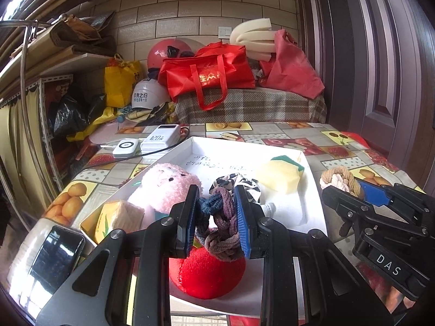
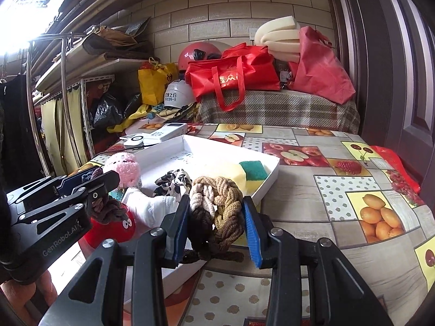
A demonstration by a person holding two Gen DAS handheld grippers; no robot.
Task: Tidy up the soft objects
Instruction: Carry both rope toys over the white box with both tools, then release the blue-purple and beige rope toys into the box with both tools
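My left gripper (image 1: 216,193) is shut on a braided blue, purple and brown hair tie (image 1: 220,222) above the white tray (image 1: 315,212). My right gripper (image 2: 216,202) is shut on a braided tan, cream and brown hair tie (image 2: 217,209) at the tray's right edge (image 2: 267,182). In the tray lie a pink plush (image 1: 165,187), a red plush (image 1: 206,274), a black-and-white scrunchie (image 1: 239,182), a yellow-green sponge (image 1: 282,174), a white cloth item (image 2: 152,206) and a tissue pack (image 1: 119,217). The right gripper also shows in the left wrist view (image 1: 345,190).
A phone (image 1: 54,258) lies left of the tray. A power bank (image 1: 161,138) and a small white device (image 1: 126,146) sit at the table's far left. Red bags (image 1: 209,76), helmets and foam are piled behind the fruit-print table (image 2: 339,190). A door stands at the right.
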